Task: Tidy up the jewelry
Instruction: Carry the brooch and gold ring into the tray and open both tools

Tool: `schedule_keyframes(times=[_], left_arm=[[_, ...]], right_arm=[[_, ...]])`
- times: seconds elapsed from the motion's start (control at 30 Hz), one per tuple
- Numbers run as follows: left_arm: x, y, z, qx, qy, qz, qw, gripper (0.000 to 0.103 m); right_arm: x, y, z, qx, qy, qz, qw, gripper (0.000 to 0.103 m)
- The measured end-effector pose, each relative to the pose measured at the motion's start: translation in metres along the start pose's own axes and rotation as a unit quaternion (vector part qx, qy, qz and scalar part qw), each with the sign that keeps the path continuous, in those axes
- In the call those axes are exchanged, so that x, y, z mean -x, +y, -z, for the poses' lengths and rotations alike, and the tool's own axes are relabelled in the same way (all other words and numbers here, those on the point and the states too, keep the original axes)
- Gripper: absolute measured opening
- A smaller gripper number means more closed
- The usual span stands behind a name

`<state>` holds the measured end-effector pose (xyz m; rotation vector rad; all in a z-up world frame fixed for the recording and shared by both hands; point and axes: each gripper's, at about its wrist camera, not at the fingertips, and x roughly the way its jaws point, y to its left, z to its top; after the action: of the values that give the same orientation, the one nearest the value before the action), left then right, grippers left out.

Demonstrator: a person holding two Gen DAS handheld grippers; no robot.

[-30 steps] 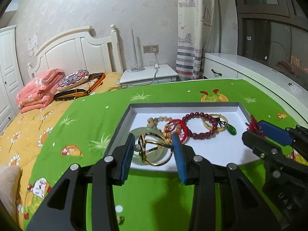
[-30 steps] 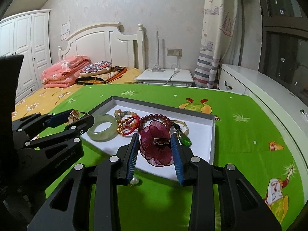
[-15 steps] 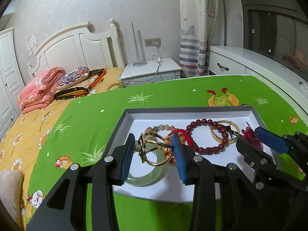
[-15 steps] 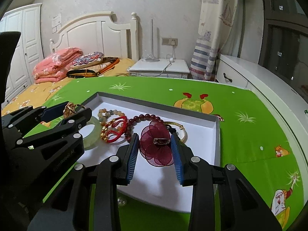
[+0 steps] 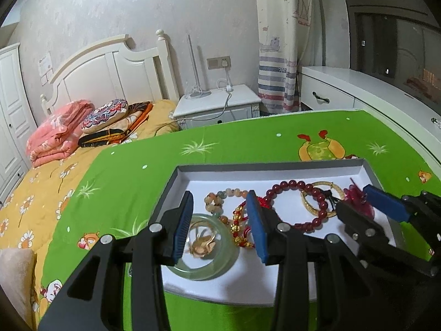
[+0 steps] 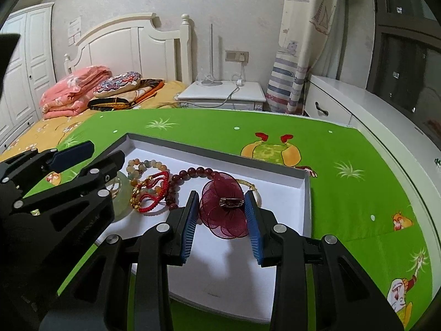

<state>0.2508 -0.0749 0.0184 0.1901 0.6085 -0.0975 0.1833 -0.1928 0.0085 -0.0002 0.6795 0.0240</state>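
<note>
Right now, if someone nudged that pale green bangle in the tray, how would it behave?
The green bangle looks like a smooth, glossy stone ring, so it is probably rigid and would slide rather than bend. Lying flat on the white tray, it seems unlikely to roll. A gold piece sits inside its hole and would likely be dragged along.

Glossy translucent jade-like bangle; shiny gold-metal ornament inside it. Polished dark-red bead bracelet. Sheer burgundy gauze flower brooch with metal pin. Matt white card tray, printed green cloth beneath.
</note>
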Motion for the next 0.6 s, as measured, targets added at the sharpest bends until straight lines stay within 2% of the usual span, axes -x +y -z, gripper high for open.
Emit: schedule_keyframes(times=[0.1, 0.13, 0.17, 0.2, 0.27, 0.6], left_arm=[[0.001, 0.000, 0.000, -0.002, -0.001, 0.001, 1.0000, 0.042], [0.001, 0.001, 0.000, -0.001, -0.001, -0.002, 1.0000, 0.048], [0.001, 0.003, 0.001, 0.000, -0.003, -0.006, 1.0000, 0.053], [0.001, 0.004, 0.002, 0.002, -0.003, -0.009, 1.0000, 0.055], [0.001, 0.008, 0.003, 0.008, -0.002, -0.012, 0.9999, 0.066], [0.014, 0.029, 0.007, 0.041, -0.006, -0.026, 0.9988, 0.091]], right_arm=[[-0.002, -0.002, 0.000, -0.009, 0.005, -0.004, 1.000, 0.038], [-0.003, -0.003, 0.000, -0.011, 0.005, -0.004, 1.000, 0.041], [-0.003, -0.004, 0.000, -0.013, 0.005, -0.003, 1.000, 0.049], [-0.003, -0.006, 0.001, -0.018, 0.005, -0.002, 1.000, 0.055], [-0.003, -0.007, 0.001, -0.022, 0.005, -0.004, 1.000, 0.056], [0.013, 0.000, 0.001, -0.013, -0.013, -0.015, 1.000, 0.056]])
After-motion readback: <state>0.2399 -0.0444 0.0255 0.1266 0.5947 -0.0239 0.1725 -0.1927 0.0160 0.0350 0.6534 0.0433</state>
